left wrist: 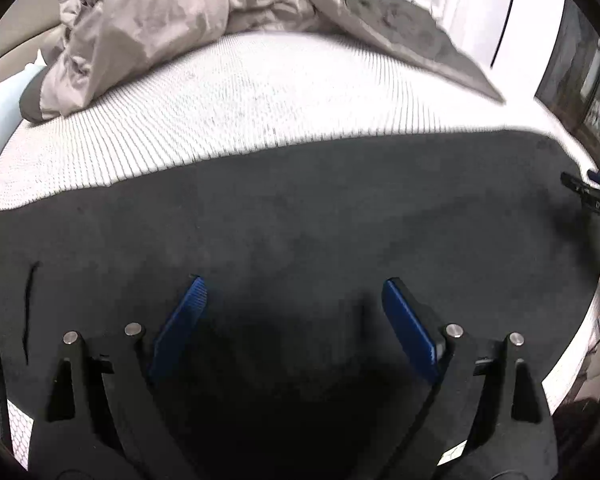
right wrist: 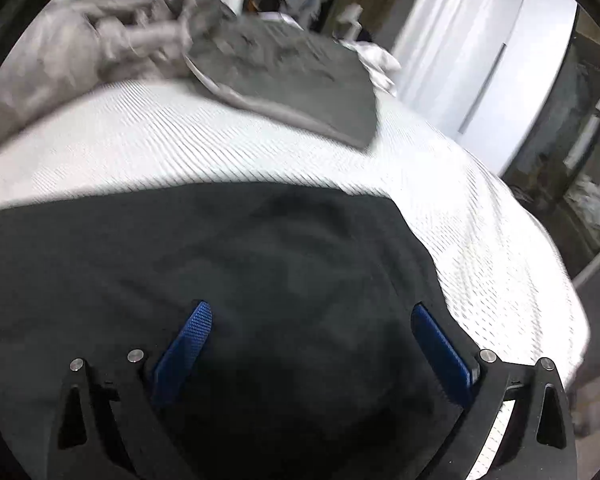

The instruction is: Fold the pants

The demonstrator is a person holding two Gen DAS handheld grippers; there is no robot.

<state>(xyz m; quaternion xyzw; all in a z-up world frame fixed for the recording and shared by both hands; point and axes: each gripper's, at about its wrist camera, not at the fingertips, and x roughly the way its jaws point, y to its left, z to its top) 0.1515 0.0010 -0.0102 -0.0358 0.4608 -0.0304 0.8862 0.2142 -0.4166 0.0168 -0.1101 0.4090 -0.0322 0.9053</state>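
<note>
Cloth on cloth, with hard plastic and metal at the grippers.

The pants [left wrist: 300, 208] are dark matt cloth with a soft, slightly fuzzy nap and no sheen. The bed [left wrist: 260, 96] beneath them wears a white woven cover with a fine ribbed, dotted texture. At its far side the duvet [left wrist: 140, 20] is thin grey-beige fabric, crinkled, with a faint satin gloss, and its turned-over side looks darker and rougher. The left gripper [left wrist: 296, 312] and right gripper [right wrist: 312, 328] have matt black plastic frames, small bright metal pins, and blue pads [left wrist: 180, 324] with a fine ridged or knurled surface.
</note>
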